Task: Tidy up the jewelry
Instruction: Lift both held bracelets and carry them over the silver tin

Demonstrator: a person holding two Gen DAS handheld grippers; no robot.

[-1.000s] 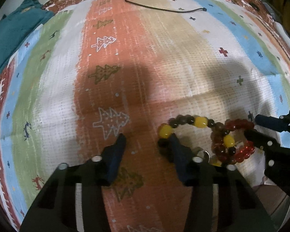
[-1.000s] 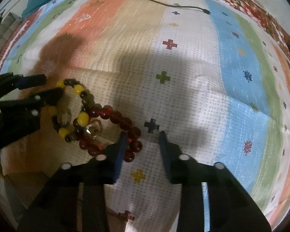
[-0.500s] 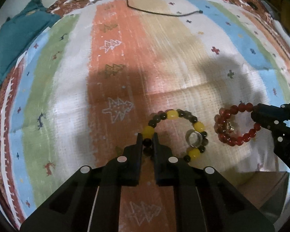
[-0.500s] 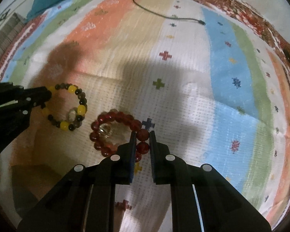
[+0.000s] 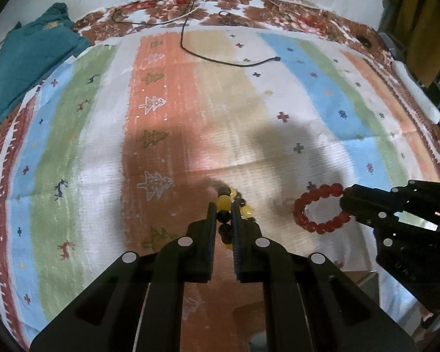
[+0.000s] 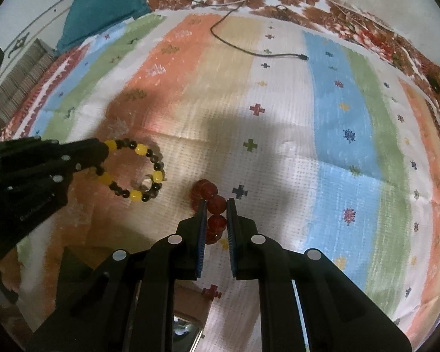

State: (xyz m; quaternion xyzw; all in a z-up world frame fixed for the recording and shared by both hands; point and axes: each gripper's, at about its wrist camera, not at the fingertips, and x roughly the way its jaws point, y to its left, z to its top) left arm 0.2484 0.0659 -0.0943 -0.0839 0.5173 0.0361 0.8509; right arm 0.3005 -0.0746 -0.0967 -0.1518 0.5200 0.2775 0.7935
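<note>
My left gripper (image 5: 223,205) is shut on a bracelet of yellow and dark beads (image 5: 224,202) and holds it edge-on above the striped cloth. From the right wrist view that bracelet (image 6: 138,149) hangs as an open ring from the left gripper (image 6: 102,152). My right gripper (image 6: 216,204) is shut on a red bead bracelet (image 6: 217,204), lifted off the cloth. In the left wrist view the red bracelet (image 5: 305,204) hangs as a ring from the right gripper (image 5: 344,198).
A striped patterned cloth (image 5: 322,96) covers the surface. A black cable (image 5: 220,58) lies across its far part. A teal cloth bundle (image 5: 32,58) sits at the far left. A shiny object (image 6: 184,331) shows below the right gripper.
Both grippers closed on their bracelets, pulled them apart and lifted them off the cloth. The bracelets now hang from the fingers, higher above the surface.
</note>
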